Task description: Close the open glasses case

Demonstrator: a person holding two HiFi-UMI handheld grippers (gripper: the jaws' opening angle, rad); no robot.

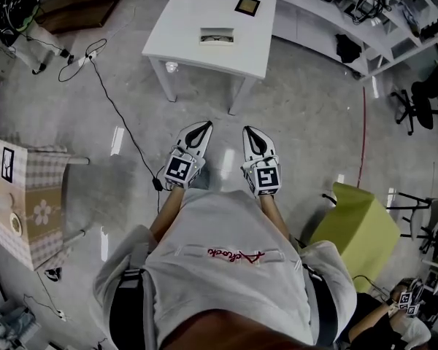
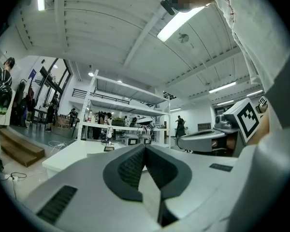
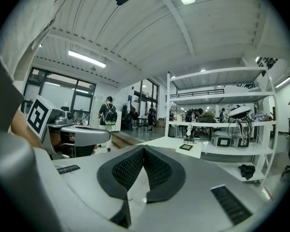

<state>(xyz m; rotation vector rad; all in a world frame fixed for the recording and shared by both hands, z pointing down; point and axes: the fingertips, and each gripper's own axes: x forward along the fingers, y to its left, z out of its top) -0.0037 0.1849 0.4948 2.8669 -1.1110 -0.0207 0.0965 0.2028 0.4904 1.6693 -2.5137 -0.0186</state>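
The open glasses case lies on a white table across the floor, well ahead of both grippers. My left gripper and right gripper are held side by side in front of my body, over bare floor, pointing level toward the table. In the left gripper view the jaws meet with nothing between them. The right gripper view shows its jaws shut and empty as well, with the table beyond them.
A dark framed square sits further back on the table. A black cable runs across the floor at left, near a checked-cloth box. A yellow-green box stands at right, with office chairs and another person.
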